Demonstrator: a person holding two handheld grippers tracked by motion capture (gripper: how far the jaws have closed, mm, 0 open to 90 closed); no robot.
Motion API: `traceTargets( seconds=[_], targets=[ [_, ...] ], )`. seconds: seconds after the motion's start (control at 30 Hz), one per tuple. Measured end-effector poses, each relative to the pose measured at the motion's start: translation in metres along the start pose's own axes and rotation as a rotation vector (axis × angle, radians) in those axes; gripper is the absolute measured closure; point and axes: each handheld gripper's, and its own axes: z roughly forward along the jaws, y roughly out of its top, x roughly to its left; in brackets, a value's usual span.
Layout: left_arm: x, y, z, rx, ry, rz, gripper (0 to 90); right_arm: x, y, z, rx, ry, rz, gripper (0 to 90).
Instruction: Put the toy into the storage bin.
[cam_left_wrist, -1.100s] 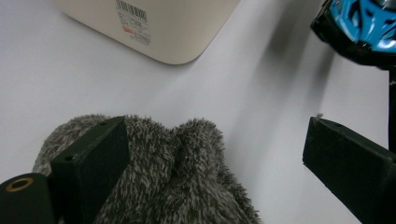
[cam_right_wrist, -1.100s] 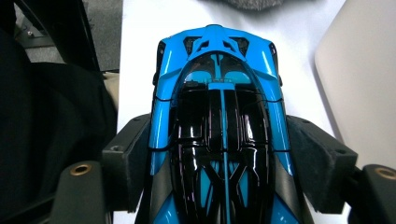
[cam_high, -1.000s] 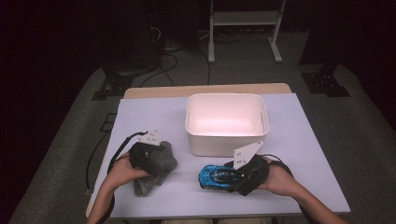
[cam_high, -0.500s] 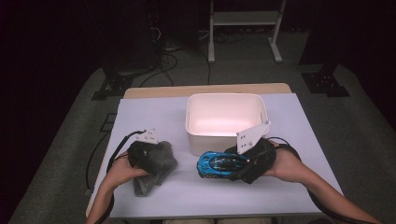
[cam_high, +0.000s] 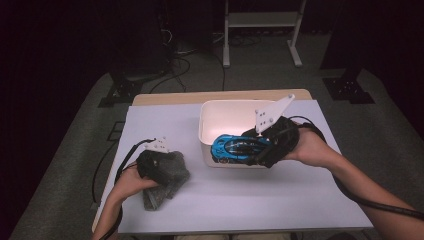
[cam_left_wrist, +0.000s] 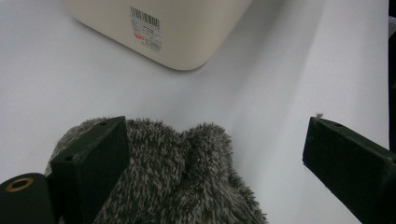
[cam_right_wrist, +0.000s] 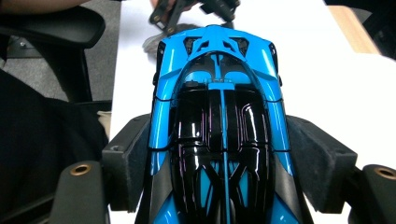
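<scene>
Right tongs (cam_high: 255, 150), pinching the glossy blue-and-black toy car (cam_high: 235, 148), are lifting it off the surface to the cream plastic bin's (cam_high: 207, 127) near rim, so drop-in is likely next; left tongs (cam_high: 155, 165) are resting spread over the grey furry cloth (cam_high: 167, 177).

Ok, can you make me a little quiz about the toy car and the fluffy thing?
1. True or false: the right gripper is clamped on the blue toy car.
2. What lies between the open jaws of the left gripper?
A. a spoon
B. a grey fluffy cloth
C. a ball
3. Fill in: in the high view the car is held at the front wall of the white ____.

Key:
1. True, a jaw presses each side of the car.
2. B, the grey fluffy cloth, beside one jaw.
3. bin.
</scene>
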Motion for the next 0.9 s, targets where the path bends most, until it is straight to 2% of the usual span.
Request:
traceTargets(
  seconds=[0.17, 0.5, 0.9],
  targets=[
    [0.000, 0.000, -0.002, 0.001, -0.001, -0.001, 6.5, -0.014, 0.007, -0.002, -0.007, -0.009, -0.004, 26.9],
    [0.003, -0.001, -0.005, -0.007, 0.005, -0.003, 6.5, -0.041, 0.015, -0.003, 0.019, -0.027, 0.000, 26.8],
    [0.006, -0.003, -0.008, -0.018, 0.010, -0.015, 6.5, -0.074, 0.006, 0.013, 0.033, -0.020, 0.036, 26.8]
  ],
)
